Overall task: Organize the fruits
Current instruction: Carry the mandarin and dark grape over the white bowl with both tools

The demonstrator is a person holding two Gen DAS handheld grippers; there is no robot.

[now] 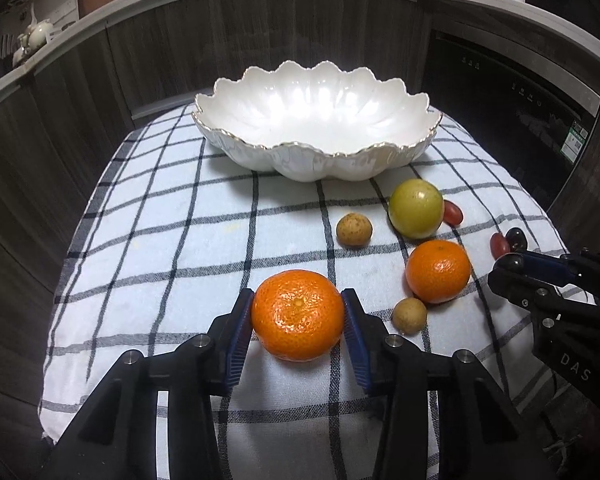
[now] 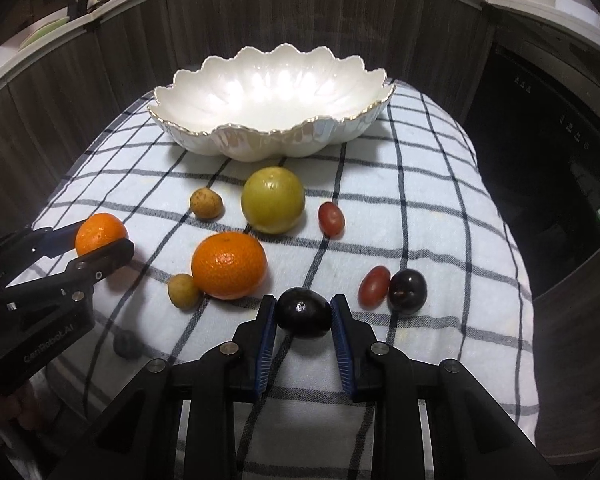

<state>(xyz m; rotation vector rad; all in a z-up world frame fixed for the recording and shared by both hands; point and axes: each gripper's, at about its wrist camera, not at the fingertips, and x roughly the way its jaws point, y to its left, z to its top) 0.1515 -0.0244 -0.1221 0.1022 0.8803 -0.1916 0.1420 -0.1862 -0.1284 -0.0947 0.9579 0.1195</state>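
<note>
My left gripper (image 1: 298, 312) is shut on an orange mandarin (image 1: 298, 316) low over the checked cloth; it also shows in the right wrist view (image 2: 100, 236). My right gripper (image 2: 303, 312) is shut on a dark grape (image 2: 303, 312). A white scalloped bowl (image 1: 316, 120) stands empty at the far end, also in the right wrist view (image 2: 268, 100). A second mandarin (image 2: 229, 265), a green-yellow fruit (image 2: 273, 199), two small tan fruits (image 2: 206, 203) (image 2: 184, 290), two red grapes (image 2: 331, 218) (image 2: 374, 286) and another dark grape (image 2: 407, 290) lie on the cloth.
The checked cloth (image 1: 160, 240) covers a small raised surface with drop-offs at all sides. Dark wood cabinet fronts (image 1: 80, 100) curve behind, with a black appliance (image 1: 500, 100) at right. A small dark spot (image 2: 126, 344) lies on the cloth near the left gripper.
</note>
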